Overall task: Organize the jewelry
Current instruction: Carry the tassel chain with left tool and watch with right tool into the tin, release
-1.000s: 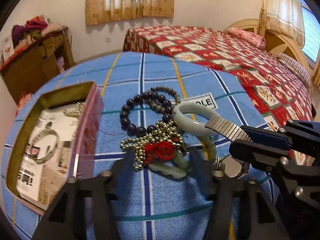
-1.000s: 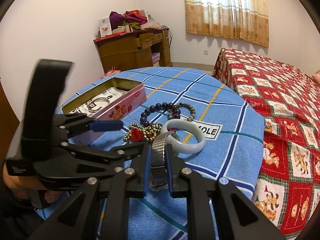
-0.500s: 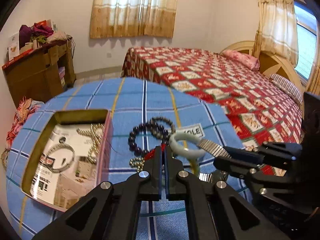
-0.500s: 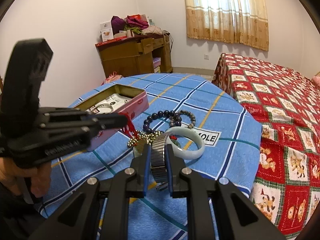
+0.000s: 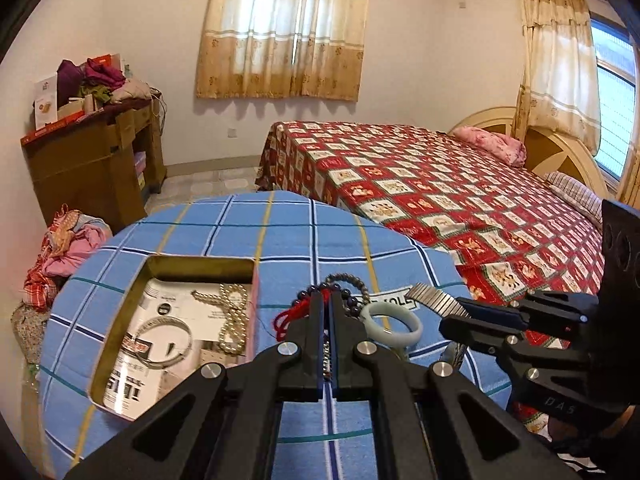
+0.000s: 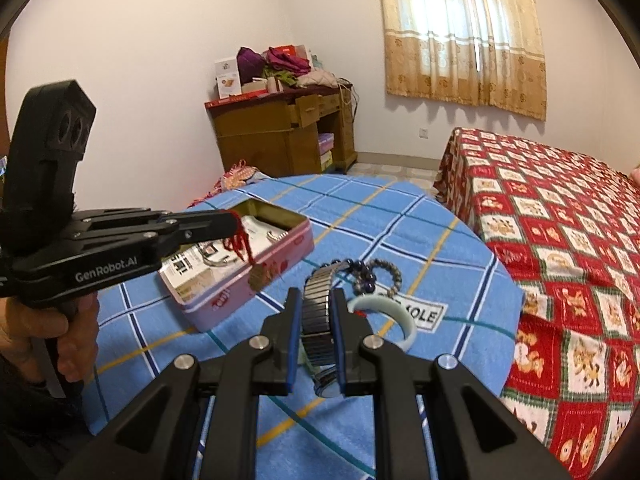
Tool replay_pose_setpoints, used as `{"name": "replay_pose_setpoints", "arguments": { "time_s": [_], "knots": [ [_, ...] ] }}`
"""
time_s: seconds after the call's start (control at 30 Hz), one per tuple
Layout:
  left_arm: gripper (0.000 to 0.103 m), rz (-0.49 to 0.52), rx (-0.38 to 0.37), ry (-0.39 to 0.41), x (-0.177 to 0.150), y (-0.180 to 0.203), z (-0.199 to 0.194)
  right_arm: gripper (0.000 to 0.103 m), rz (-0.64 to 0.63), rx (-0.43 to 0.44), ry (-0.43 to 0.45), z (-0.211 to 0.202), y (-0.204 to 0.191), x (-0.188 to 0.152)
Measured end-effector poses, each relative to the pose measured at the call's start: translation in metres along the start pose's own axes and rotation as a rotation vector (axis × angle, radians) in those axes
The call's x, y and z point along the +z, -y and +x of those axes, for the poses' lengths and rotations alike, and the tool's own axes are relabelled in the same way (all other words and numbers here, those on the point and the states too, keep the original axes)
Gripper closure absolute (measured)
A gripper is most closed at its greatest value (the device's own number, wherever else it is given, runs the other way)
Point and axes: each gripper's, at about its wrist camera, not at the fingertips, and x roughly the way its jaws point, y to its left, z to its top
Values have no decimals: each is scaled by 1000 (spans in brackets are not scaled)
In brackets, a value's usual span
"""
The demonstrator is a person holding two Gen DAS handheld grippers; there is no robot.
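A: Two pieces are in our grip. Our left gripper (image 6: 234,222) is clenched on the red cord necklace (image 6: 240,246), which dangles from its tip with a pendant low on the cord. Our right gripper (image 6: 316,312) is clamped across the metal watch band (image 6: 316,312), with the band's length running away from us between the jaws.

B: Which way does the pink tin (image 6: 256,284) lie from each of them?

A: It sits open on the blue checked cloth (image 6: 400,216), to the left of the remaining pile. Our left gripper is the nearer: in the right wrist view, the cord hangs in front of the tin's near wall. We judge a short carry forward over the rim would drop it in.

B: And the watch?

A: Farther off. Our right would have to cross leftward, over the jade bangle (image 6: 390,318) and dark bead bracelet (image 6: 362,272), so we'd let the left go first.
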Motion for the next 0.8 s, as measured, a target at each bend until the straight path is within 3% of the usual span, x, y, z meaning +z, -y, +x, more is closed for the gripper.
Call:
{"name": "replay_pose_setpoints", "arguments": {
  "time_s": [0.8],
  "knots": [
    [102,-53,147,17,16,-75,-2,86,-122,100,20,38,-30,57]
  ]
}}
